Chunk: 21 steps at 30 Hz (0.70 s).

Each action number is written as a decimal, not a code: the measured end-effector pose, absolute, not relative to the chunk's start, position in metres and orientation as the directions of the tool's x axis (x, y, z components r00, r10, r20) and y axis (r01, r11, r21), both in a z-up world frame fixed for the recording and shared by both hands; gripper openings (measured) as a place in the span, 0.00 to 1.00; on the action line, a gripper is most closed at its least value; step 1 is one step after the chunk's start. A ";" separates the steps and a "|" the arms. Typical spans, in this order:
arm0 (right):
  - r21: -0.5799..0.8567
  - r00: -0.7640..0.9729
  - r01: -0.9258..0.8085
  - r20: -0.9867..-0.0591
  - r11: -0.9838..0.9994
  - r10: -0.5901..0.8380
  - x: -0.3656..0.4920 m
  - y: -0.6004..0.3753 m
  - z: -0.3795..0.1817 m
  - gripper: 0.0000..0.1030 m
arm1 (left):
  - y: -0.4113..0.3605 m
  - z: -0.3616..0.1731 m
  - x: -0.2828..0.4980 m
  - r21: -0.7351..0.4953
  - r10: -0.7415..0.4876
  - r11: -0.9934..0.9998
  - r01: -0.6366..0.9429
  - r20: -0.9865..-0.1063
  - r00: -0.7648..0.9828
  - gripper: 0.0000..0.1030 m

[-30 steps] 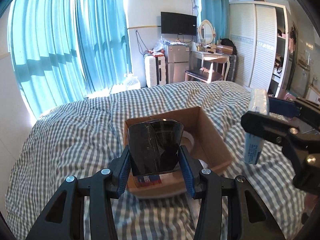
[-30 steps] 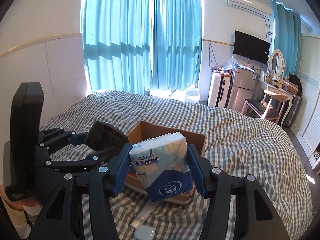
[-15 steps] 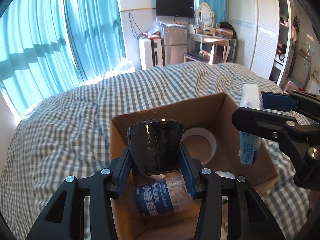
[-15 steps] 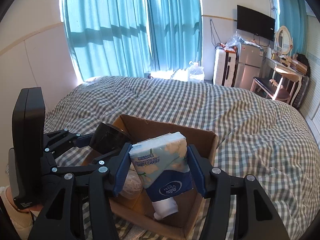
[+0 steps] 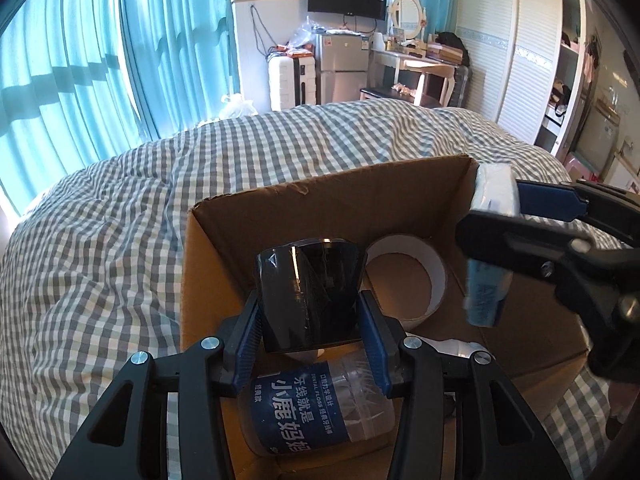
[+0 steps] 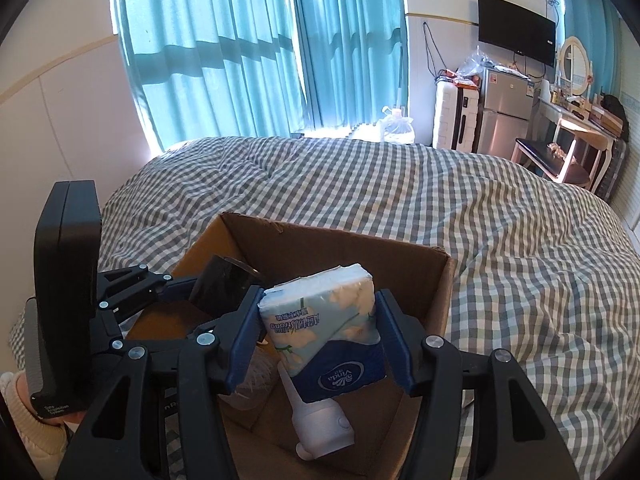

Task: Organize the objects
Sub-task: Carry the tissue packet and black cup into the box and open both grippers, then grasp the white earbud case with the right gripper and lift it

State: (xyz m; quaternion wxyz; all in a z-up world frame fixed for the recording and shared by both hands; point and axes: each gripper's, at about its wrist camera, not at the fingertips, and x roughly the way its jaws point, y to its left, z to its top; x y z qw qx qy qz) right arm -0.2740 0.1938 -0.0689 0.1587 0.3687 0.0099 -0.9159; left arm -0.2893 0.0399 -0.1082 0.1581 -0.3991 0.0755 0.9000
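Brown cardboard box (image 5: 240,264) on a grey-and-white checked duvet (image 5: 100,240), glossy black cup (image 5: 310,300), blue-and-white tissue pack (image 6: 328,328), turquoise curtains (image 6: 240,52) behind.

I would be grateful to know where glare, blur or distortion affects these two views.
Left wrist view: the tissue pack is motion-blurred at its lower end, the black cup carries a thin glare streak, and the wardrobe bows. Right wrist view: the curtains glow backlit; the foreground stays sharp.
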 end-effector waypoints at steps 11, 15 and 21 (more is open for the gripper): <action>0.115 -0.746 0.238 -0.614 -0.964 -0.258 -0.237 0.215 -0.034 0.70 | 0.032 -0.082 -0.259 0.015 0.220 -0.945 -0.328 -0.713 -0.666 0.79; 0.070 -0.777 0.231 -0.588 -0.970 -0.227 -0.210 0.219 -0.007 0.70 | 0.018 -0.059 -0.242 0.007 0.216 -0.952 -0.306 -0.693 -0.687 0.81; -0.001 -0.800 0.246 -0.565 -0.969 -0.203 -0.165 0.209 0.021 0.70 | 0.002 -0.025 -0.204 0.029 0.179 -0.964 -0.262 -0.656 -0.733 0.84</action>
